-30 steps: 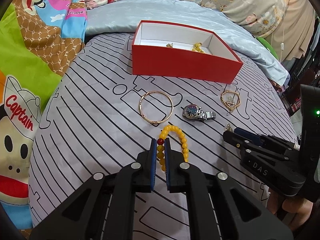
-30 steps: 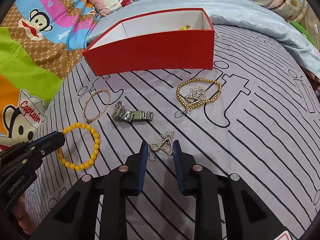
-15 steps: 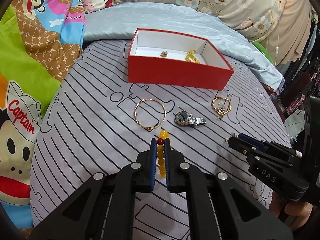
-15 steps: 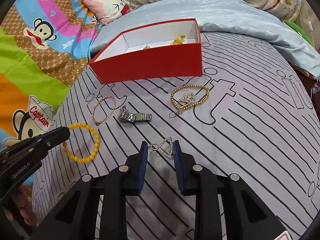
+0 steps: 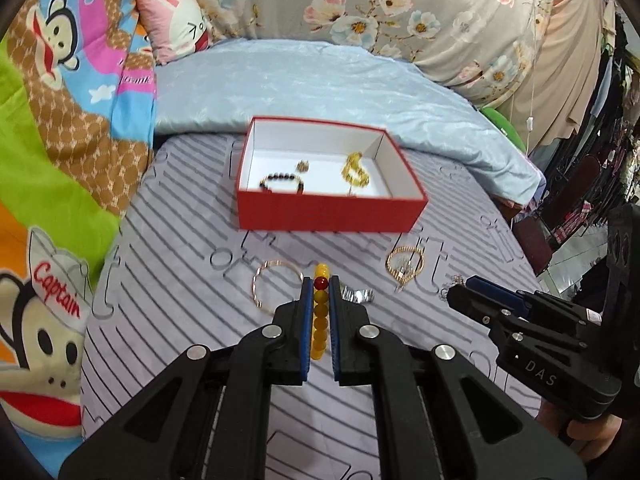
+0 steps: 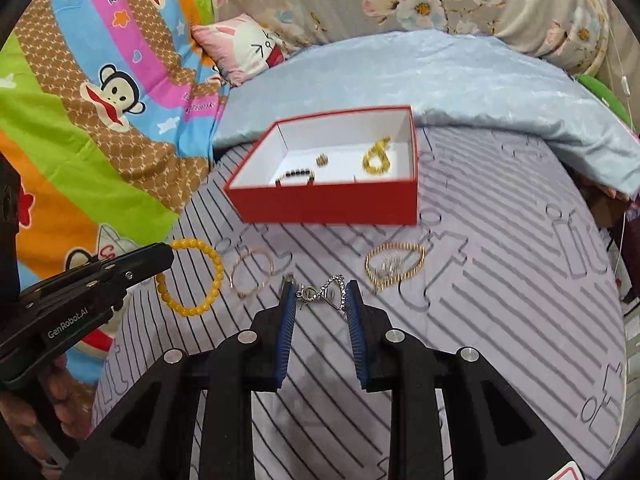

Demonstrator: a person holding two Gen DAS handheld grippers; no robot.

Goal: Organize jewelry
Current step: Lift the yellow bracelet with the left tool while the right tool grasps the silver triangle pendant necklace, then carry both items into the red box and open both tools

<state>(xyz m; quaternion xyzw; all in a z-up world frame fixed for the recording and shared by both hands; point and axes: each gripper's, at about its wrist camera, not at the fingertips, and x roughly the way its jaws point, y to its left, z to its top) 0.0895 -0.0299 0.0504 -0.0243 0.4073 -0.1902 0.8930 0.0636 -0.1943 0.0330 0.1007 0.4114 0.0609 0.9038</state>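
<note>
While left tongs (image 5: 320, 283) grip yellow bead bracelet (image 6: 191, 276), only right view shows right tongs (image 6: 320, 294) clamping silver chain (image 6: 325, 291).

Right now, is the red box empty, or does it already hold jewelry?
Not empty. The red box is open on top and holds a dark bead bracelet, a yellow bead piece and a small gold item.

Striped grey bedsheet (image 5: 180, 280), pale blue quilt (image 5: 320, 88), floral curtain (image 5: 400, 8) behind.
</note>
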